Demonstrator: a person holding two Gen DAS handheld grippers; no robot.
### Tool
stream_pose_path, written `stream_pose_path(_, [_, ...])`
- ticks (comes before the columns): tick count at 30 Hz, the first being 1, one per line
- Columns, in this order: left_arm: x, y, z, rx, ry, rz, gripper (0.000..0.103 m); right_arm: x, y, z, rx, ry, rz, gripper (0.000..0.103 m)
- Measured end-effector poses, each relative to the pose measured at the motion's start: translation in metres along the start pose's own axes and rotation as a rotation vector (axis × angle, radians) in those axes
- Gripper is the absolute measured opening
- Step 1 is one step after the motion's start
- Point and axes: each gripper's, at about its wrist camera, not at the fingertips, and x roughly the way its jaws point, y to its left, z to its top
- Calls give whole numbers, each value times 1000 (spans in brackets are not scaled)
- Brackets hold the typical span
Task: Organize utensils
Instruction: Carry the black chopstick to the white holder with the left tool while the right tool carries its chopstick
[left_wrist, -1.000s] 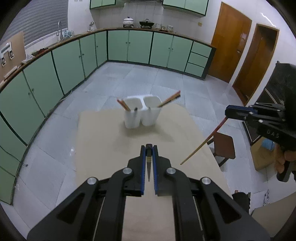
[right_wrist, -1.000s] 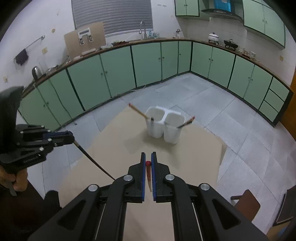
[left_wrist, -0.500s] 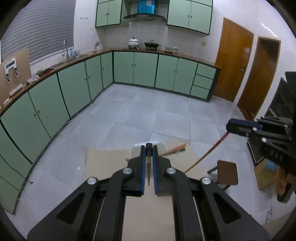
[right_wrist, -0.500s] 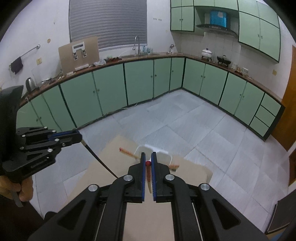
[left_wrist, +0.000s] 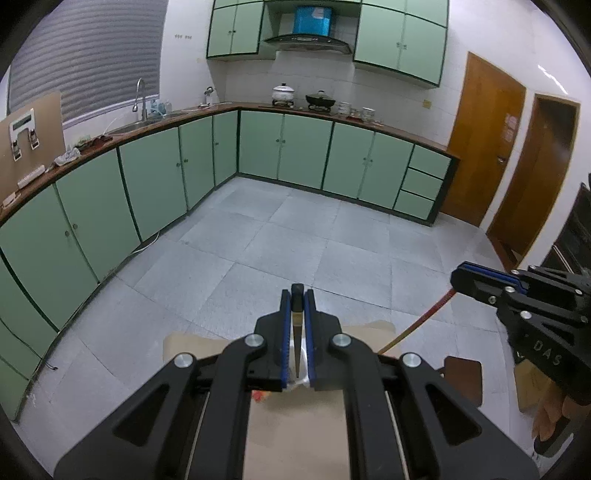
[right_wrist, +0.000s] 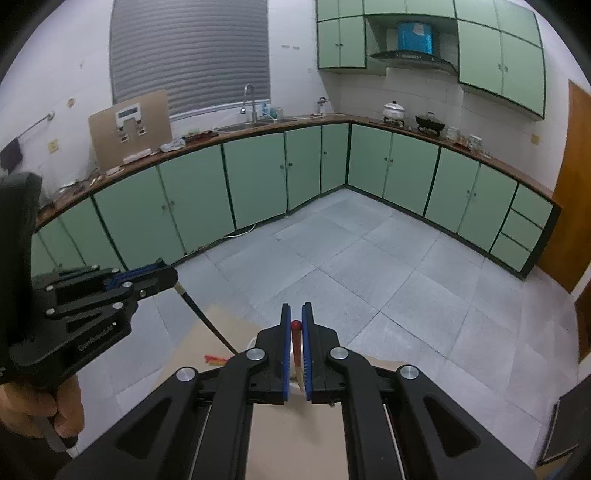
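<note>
My left gripper (left_wrist: 297, 292) is shut on a dark chopstick (left_wrist: 296, 334) whose black end sticks up between the pads. In the right wrist view that left gripper (right_wrist: 173, 277) sits at the left, the dark chopstick (right_wrist: 207, 321) slanting down toward the table. My right gripper (right_wrist: 295, 308) is shut on a red-tipped chopstick (right_wrist: 295, 325). The left wrist view shows the right gripper (left_wrist: 457, 277) with the reddish chopstick (left_wrist: 417, 323) hanging down-left. The white utensil holder (right_wrist: 254, 341) is almost hidden under the fingers; an orange chopstick end (right_wrist: 214, 359) pokes out of it.
A cardboard-covered table (left_wrist: 295, 435) lies below both grippers. A brown stool (left_wrist: 461, 373) stands to its right. Green cabinets (left_wrist: 280, 147) line the far walls across a grey tiled floor (left_wrist: 295, 236). A hand (right_wrist: 68, 410) grips the left tool's handle.
Both grippers have risen and travelled forward over the table with their chopsticks still held. The white holder, in plain sight a second ago, has slid beneath the fingers.
</note>
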Motion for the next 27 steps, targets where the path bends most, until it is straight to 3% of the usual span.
stream_pose_path(12, [97,31,-20,-59,73,3,6,92,-33,-21,48,72,0,6])
stream_pose_path(27, [119,35,-33,-62,105,7,6,121,-41,-33,74,98,8,6])
